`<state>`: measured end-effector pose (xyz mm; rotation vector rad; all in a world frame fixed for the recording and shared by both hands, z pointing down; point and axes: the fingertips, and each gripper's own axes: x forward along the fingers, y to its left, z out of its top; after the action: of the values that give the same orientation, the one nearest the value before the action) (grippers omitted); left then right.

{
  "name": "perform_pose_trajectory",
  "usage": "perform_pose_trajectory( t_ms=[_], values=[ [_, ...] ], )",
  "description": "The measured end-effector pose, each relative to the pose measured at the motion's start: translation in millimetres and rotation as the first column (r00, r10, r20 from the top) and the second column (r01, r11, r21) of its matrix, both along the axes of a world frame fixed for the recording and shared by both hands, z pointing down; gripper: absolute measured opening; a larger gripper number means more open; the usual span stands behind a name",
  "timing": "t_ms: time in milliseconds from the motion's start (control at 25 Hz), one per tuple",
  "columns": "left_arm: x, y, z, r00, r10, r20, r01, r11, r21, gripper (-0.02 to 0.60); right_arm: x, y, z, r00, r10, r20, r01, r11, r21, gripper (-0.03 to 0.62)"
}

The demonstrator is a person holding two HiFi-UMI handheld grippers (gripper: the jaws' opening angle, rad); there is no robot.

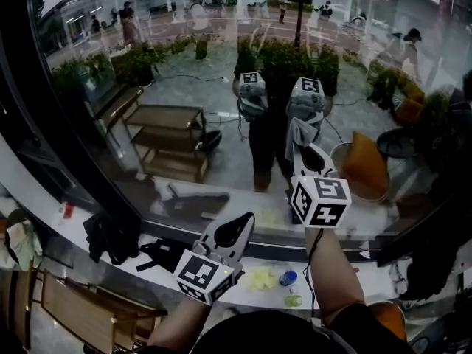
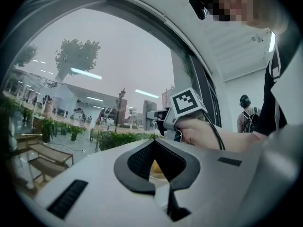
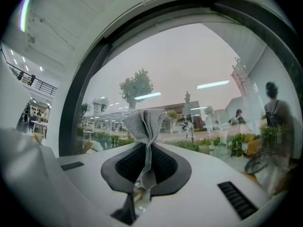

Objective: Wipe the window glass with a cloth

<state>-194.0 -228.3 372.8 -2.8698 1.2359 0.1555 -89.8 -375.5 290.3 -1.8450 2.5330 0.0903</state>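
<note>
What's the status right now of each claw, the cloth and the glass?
right claw: shut on the cloth, held up in front of the window glass
left claw: shut, holding nothing, lower than the right claw
cloth: grey, bunched, sticking out past the claw tips
cloth touching glass: cannot tell

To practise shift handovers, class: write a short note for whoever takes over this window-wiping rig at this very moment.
Right claw: shut on the grey knitted cloth, held up in front of the large window glass. Whether the cloth touches the pane cannot be told.
Left claw: shut, empty, lower than the right one.
Done: cloth gripped and up at the glass. No wiped area can be made out.
Left: wipe the glass with the cloth.
</note>
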Motion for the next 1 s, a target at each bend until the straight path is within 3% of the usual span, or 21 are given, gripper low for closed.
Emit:
perform_pose_trajectory(
  t_ms=[600, 1000],
  values=[
    [-57.9, -1.8, 20.7, 0.996, -0.069, 0.051, 0.072, 0.996, -0.05, 0.008, -81.0, -20.6, 25.6, 0.995, -0.084, 0.048, 0.086, 0.995, -0.041, 0.044],
    [-84.6, -6.5, 30.4, 0.997, -0.069, 0.034, 0.07, 0.996, -0.055, 0.008, -112.6, -21.5, 37.3, 0.995, -0.095, 0.045, 0.096, 0.995, -0.04, 0.044]
  ],
)
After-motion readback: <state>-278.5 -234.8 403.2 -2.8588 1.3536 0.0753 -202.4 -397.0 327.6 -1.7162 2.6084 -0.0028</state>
